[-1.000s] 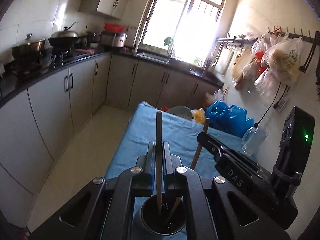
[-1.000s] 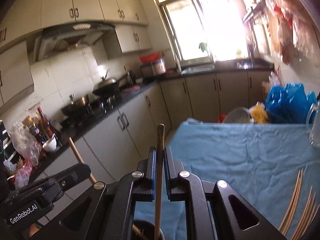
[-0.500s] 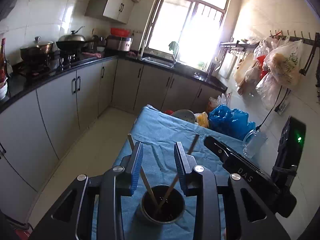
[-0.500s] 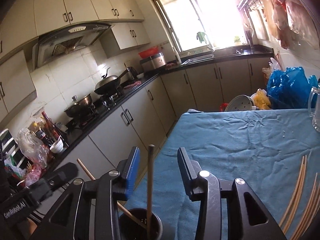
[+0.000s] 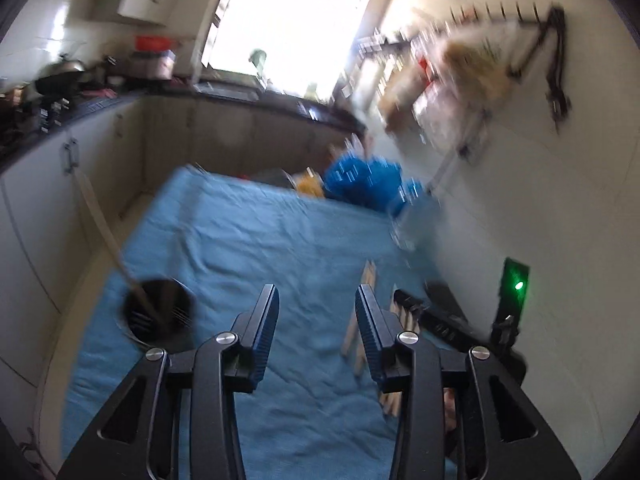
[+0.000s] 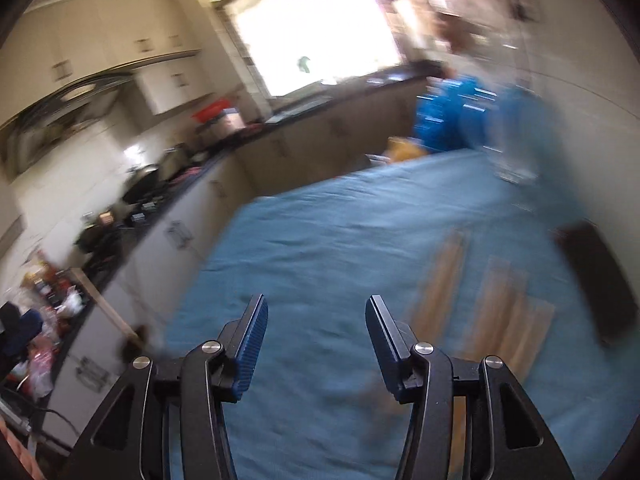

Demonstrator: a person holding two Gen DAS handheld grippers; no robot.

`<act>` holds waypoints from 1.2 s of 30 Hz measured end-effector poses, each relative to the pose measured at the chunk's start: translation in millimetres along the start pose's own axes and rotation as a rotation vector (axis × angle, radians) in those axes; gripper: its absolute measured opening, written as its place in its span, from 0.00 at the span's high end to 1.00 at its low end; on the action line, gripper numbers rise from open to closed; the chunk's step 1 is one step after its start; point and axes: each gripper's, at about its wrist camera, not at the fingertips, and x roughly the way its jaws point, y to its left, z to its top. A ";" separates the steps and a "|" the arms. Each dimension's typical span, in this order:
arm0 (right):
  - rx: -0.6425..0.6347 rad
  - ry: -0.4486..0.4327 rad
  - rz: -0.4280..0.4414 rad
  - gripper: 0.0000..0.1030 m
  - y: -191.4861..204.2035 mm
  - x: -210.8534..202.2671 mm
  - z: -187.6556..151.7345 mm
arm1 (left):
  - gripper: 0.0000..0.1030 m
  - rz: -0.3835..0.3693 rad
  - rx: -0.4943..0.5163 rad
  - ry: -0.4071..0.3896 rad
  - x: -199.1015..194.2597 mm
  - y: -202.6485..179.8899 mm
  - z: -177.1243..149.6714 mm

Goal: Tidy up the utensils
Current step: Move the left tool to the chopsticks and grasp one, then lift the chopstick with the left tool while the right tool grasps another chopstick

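Both views are smeared by motion, so fine detail is lost. A blue cloth (image 5: 256, 240) covers the table. Near its left edge in the left wrist view stands a dark round holder (image 5: 158, 314), with a wooden chopstick (image 5: 106, 236) leaning out of it up and to the left; whether more than 1 stick is inside I cannot tell through the blur.

The left gripper (image 5: 316, 312) hangs over bare cloth to the right of the holder, well apart from it. Its jaws have just been opening and now stand partly apart, with nothing between the blue pads. Just beside its right finger, toward the right edge of the cloth, lies a loose bundle of chopsticks (image 5: 366, 312), partly hidden behind that finger. The right gripper (image 5: 444, 318) shows there as a black body with a green light, lying over the far side of the bundle.

In the right wrist view the right gripper (image 6: 316, 332) also has jaws that have just been opening; they stand about half apart and hold nothing. The bundle appears as pale streaks (image 6: 492, 312) ahead and to the right of it. A dark flat object (image 6: 600, 284) lies near the right edge. Beyond the far edge sit blue plastic bags (image 6: 456, 112) and, to the left, grey cabinets (image 6: 188, 240).
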 end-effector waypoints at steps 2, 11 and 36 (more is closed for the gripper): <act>0.044 0.009 -0.066 0.46 -37.6 -9.2 -6.2 | 0.63 -0.022 0.011 0.079 33.6 -14.5 -11.4; 0.193 0.035 -0.108 0.46 -126.9 -19.4 -38.9 | 0.70 0.038 0.161 0.279 177.4 -56.1 -47.8; 0.252 0.047 -0.043 0.46 -147.5 -2.9 -56.6 | 0.93 0.125 0.143 0.440 231.4 -47.9 -67.5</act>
